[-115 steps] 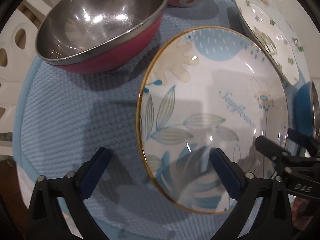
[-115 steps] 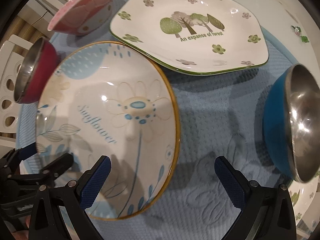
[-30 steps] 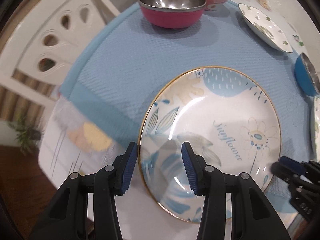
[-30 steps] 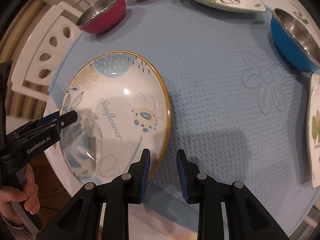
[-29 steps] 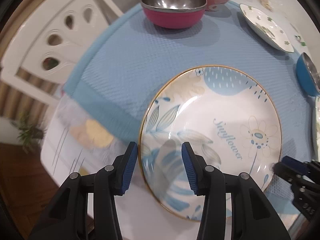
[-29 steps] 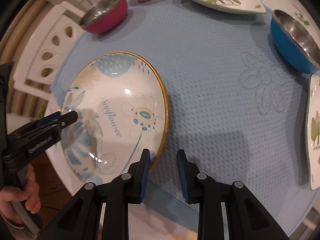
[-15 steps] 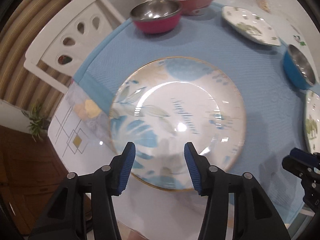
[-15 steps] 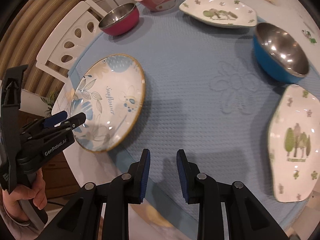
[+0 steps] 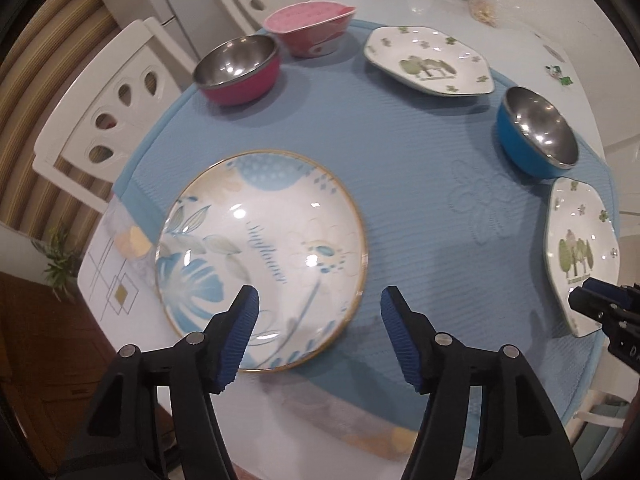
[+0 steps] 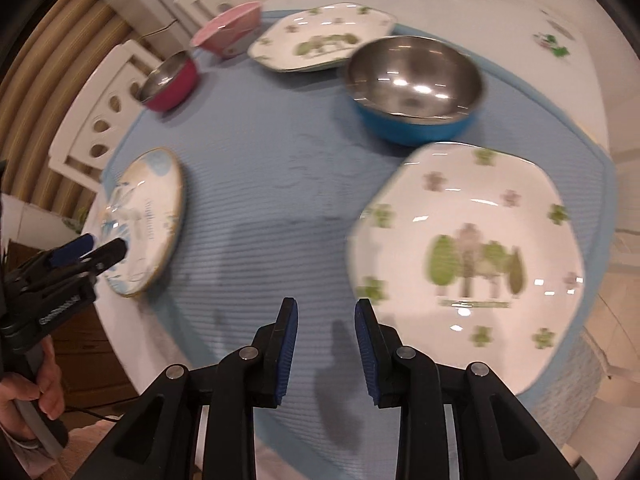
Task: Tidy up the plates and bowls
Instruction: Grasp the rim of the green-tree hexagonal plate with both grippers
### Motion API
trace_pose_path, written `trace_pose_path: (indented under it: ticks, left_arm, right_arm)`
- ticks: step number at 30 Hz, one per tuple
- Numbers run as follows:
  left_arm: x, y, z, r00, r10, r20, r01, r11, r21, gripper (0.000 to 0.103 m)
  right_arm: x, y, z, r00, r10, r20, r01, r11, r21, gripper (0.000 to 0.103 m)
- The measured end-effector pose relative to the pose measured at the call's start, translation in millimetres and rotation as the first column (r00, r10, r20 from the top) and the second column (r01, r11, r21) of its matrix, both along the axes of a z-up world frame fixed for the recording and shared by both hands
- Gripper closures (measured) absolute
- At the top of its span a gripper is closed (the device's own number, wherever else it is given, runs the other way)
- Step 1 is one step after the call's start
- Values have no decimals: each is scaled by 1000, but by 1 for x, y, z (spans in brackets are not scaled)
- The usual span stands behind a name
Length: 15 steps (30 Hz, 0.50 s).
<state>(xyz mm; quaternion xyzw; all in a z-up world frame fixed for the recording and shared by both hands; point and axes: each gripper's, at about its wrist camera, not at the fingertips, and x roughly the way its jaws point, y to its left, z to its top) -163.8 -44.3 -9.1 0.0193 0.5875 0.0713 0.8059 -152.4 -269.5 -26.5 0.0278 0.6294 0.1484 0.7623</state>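
Plates and bowls spread over a blue mat, both tongs empty above them.

The white table (image 9: pixel 520 4) carries a round blue quilted mat (image 9: pixel 400 152), with white chairs (image 9: pixel 100 120) along its far-left edge and striped curtain behind. Largest on the mat is the round sunflower plate (image 9: pixel 264 256), lying flat near the left edge and partly overhanging it; a forest-print plate (image 10: pixel 468 256) lies at the right edge and a second forest-print plate (image 9: pixel 430 62) at the far side. The blue steel bowl (image 10: pixel 414 88), the red steel bowl (image 9: pixel 236 68) and the pink bowl (image 9: pixel 310 32) all show nothing inside. The left gripper (image 9: pixel 316 322) hangs over the sunflower plate's near rim, spread wide, holding nothing. The right gripper (image 10: pixel 325 350) is narrowly parted, gripping nothing, beside the near forest-print plate.
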Motion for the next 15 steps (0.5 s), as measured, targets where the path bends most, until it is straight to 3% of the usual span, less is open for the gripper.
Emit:
trace_pose_path:
  ticks: [4,6,9,15]
  left_arm:
    - [9,-19,-1,1000,-22,-17,22,1000,-12,39]
    - [17,-29,-6,999,-25,-40,23,999,-40,38]
    - [28,-48,-12,996,-35,-80,27,995,-100,38]
    - [48,-100,-21,989,-111,-100,94,982,-163,38]
  right_arm:
    - [7,-31,3,999,-44,-2,44,999,-3,64]
    - [13,-46,5,997,-72,5,72,997,-3,54]
    - [24,-66,8,995,-102,20,102,995,-14,49]
    - [48,-102,0,992,-129,1,129,988,-82,48]
